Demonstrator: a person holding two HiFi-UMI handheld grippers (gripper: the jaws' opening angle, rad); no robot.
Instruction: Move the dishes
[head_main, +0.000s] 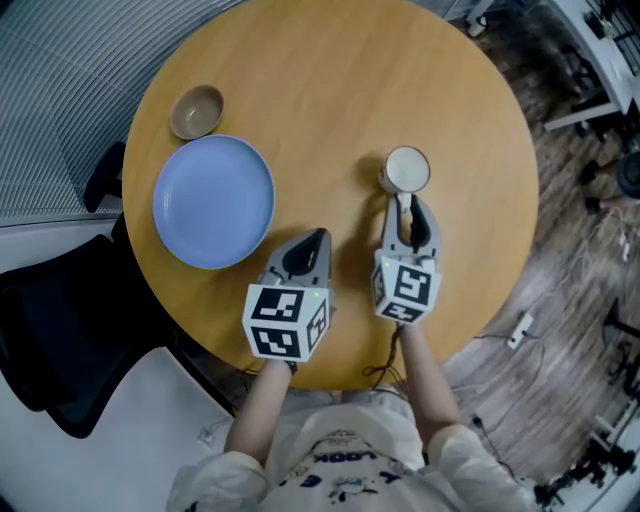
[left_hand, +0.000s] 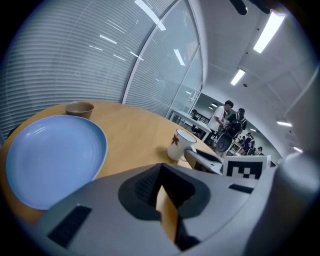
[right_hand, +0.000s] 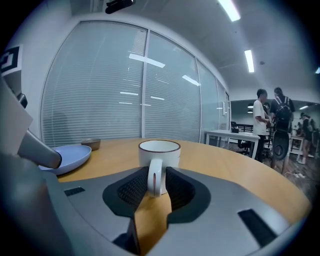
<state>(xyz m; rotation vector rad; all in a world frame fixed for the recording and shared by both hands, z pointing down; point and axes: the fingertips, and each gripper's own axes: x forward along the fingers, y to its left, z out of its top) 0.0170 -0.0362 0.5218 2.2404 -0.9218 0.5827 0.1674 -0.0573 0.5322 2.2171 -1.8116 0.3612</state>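
Observation:
A white mug (head_main: 406, 168) (right_hand: 159, 152) with a small leaf print (left_hand: 181, 144) stands right of centre on the round wooden table (head_main: 330, 80). My right gripper (head_main: 412, 207) (right_hand: 156, 184) is shut on the mug's handle, one pad pressed to each side. A blue plate (head_main: 213, 200) (left_hand: 50, 160) (right_hand: 70, 156) lies at the table's left, with a small brown bowl (head_main: 196, 110) (left_hand: 79, 108) (right_hand: 91, 144) just beyond it. My left gripper (head_main: 314, 238) (left_hand: 161, 186) is shut on nothing. It hovers between plate and mug, near the plate's right rim.
The table's front edge runs just under both grippers. A black chair (head_main: 60, 330) stands off the table's left side. A white power strip (head_main: 520, 328) lies on the wood floor at right. People (right_hand: 267, 112) stand among desks far behind the table.

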